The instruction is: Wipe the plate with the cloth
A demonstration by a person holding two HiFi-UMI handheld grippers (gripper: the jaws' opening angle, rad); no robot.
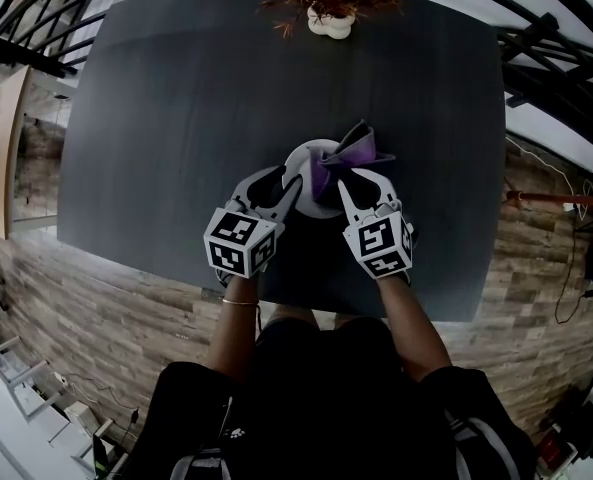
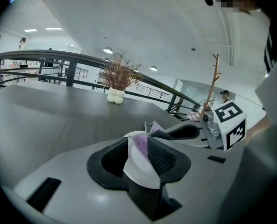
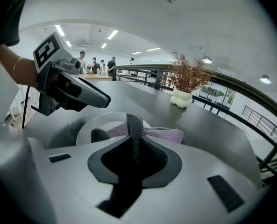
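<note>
Your left hand-held gripper (image 2: 139,149) has its jaws clamped on the rim of the round white plate (image 2: 140,169). Only its own view shows that grip. In the head view the plate sits at the middle of the frame on the dark grey desk (image 1: 176,118), half covered.

Your right hand-held gripper (image 3: 134,141) is pinched together on an upright fold of the purple cloth (image 3: 164,134), which lies over the plate's right part.

Only the two gripper views show people (image 3: 97,65) far back behind a railing (image 2: 45,57).

Count one plate, one cloth, two grippers and one lumpy white vase (image 1: 331,25) of dried brown plant. Each marker cube (image 1: 241,244) bears black-and-white squares, with no readable words.
</note>
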